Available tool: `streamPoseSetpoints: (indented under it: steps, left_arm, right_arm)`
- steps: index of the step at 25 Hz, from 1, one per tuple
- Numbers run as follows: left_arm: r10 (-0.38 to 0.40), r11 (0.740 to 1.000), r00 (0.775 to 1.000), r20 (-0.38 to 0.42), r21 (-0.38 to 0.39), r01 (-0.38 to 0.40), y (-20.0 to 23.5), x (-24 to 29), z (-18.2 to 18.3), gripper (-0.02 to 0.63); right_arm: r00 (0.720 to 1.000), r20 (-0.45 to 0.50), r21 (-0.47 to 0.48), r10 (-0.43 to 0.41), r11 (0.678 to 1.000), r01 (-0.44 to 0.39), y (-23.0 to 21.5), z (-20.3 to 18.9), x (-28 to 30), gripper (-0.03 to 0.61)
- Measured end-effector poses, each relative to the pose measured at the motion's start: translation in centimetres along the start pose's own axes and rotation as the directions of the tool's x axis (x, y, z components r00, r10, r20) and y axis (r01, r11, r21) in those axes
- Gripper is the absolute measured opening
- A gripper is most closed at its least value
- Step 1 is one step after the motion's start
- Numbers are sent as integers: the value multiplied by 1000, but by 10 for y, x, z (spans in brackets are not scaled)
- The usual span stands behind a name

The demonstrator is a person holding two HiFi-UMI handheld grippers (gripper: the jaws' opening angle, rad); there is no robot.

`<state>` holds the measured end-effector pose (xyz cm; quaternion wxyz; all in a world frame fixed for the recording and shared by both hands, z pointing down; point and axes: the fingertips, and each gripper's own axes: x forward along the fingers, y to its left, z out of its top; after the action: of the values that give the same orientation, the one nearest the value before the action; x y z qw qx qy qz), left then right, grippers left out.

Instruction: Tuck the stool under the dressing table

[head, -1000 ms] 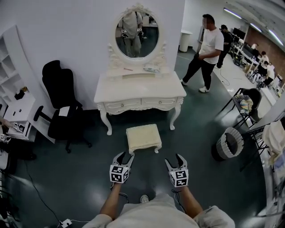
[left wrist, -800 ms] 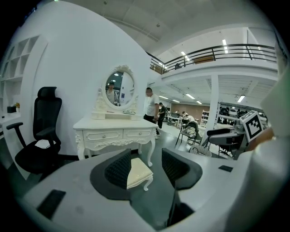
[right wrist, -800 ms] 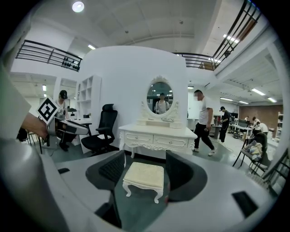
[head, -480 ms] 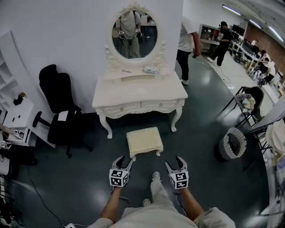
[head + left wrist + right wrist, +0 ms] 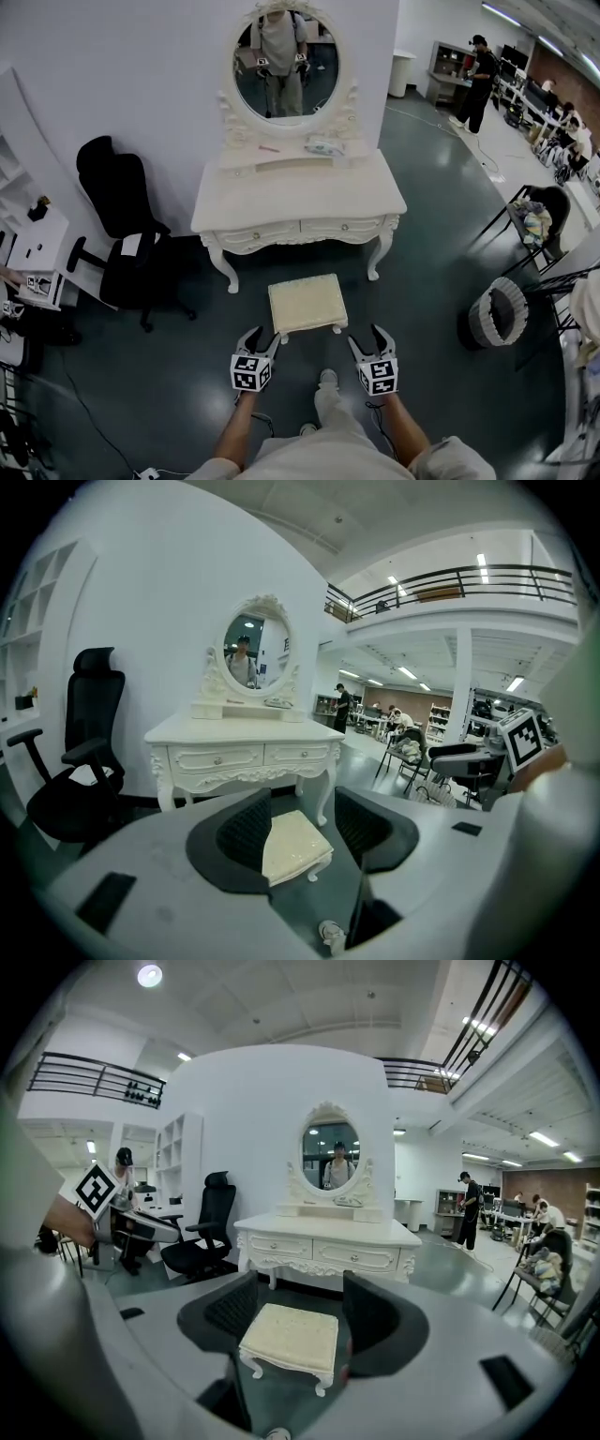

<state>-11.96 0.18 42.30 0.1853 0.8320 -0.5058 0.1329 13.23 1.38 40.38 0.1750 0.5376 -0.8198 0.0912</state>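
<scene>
A cream stool (image 5: 306,303) with a cushioned top stands on the dark floor, a little in front of the white dressing table (image 5: 298,202) with its oval mirror (image 5: 285,58). The stool is outside the table's leg space. My left gripper (image 5: 259,340) hangs open just short of the stool's near left corner. My right gripper (image 5: 367,338) is open off its near right corner. Neither touches it. The stool (image 5: 294,844) shows between the left jaws, and the stool (image 5: 289,1338) shows between the right jaws, with the table (image 5: 328,1241) behind.
A black office chair (image 5: 120,228) stands left of the table. A wicker bin (image 5: 497,315) and a folding chair (image 5: 532,214) are at the right. White shelves (image 5: 33,244) line the left wall. A person (image 5: 480,82) stands far back right. My foot (image 5: 326,378) is between the grippers.
I have stepped closer, so the stool and table sit nearer the grippers. The person by the table's right has walked off to the back. Both grippers keep their pose.
</scene>
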Motion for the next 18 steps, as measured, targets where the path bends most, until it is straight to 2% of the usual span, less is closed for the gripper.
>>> streamPoseSetpoints:
  steps: [8, 18]
  left_arm:
    - [45, 999, 998, -37, -28, -46, 20, 52, 14, 193]
    - [112, 990, 989, -95, -80, -120, 39, 101, 10, 193]
  right_arm:
    - [999, -23, 0, 47, 999, -47, -38, 15, 60, 271]
    - [991, -72, 15, 115, 993, -114, -75, 13, 127, 271]
